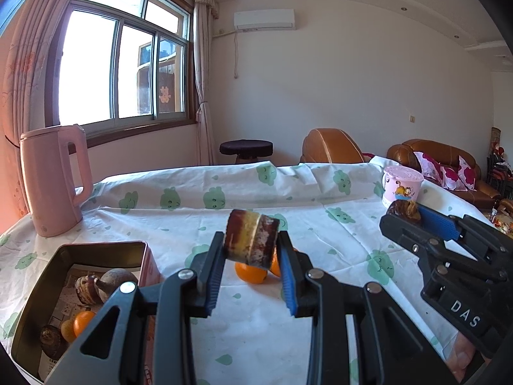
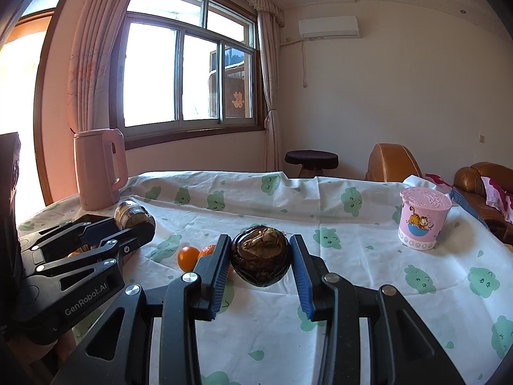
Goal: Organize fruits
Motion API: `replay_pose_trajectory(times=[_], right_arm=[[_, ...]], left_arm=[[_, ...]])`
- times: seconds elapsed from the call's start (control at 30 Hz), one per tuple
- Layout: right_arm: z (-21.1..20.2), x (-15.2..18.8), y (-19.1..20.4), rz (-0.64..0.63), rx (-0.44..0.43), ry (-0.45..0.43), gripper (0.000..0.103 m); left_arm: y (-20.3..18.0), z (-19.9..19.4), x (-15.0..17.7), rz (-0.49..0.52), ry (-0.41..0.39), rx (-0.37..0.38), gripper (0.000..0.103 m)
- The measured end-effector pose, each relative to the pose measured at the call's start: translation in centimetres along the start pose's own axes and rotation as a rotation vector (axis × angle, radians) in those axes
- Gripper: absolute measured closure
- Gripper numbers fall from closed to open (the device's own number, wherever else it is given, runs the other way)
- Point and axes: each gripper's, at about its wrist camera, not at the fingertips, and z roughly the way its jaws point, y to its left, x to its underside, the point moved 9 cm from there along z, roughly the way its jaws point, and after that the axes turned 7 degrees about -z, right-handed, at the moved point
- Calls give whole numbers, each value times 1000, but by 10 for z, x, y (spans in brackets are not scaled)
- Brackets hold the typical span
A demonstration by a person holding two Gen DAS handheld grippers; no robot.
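Note:
My left gripper (image 1: 250, 246) is shut on a dark brown-and-yellow banded fruit (image 1: 251, 240) and holds it above the table. My right gripper (image 2: 260, 256) is shut on a round dark brown fruit (image 2: 261, 258), also held above the cloth. Each gripper shows in the other's view, the right gripper (image 1: 404, 215) at the right, the left gripper (image 2: 134, 219) at the left. A metal tin (image 1: 32, 292) at the lower left holds several brown fruits and small oranges (image 1: 81, 322). Two oranges (image 1: 250, 272) lie on the cloth beneath the left gripper; they also show in the right wrist view (image 2: 188, 258).
A pink kettle (image 1: 53, 181) stands at the table's far left. A pink lidded cup (image 1: 402, 186) stands at the far right. The table wears a white cloth (image 1: 320, 218) with green prints. Sofas and a stool are beyond it.

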Motion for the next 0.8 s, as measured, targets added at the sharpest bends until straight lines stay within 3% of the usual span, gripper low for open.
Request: replay_pose_trajectory(times=[0.8], right_arm=[[-12,-1,16,-17,-16,-29,63]], left_arm=[[17,-22,-1,-15,-39,-6,69]])
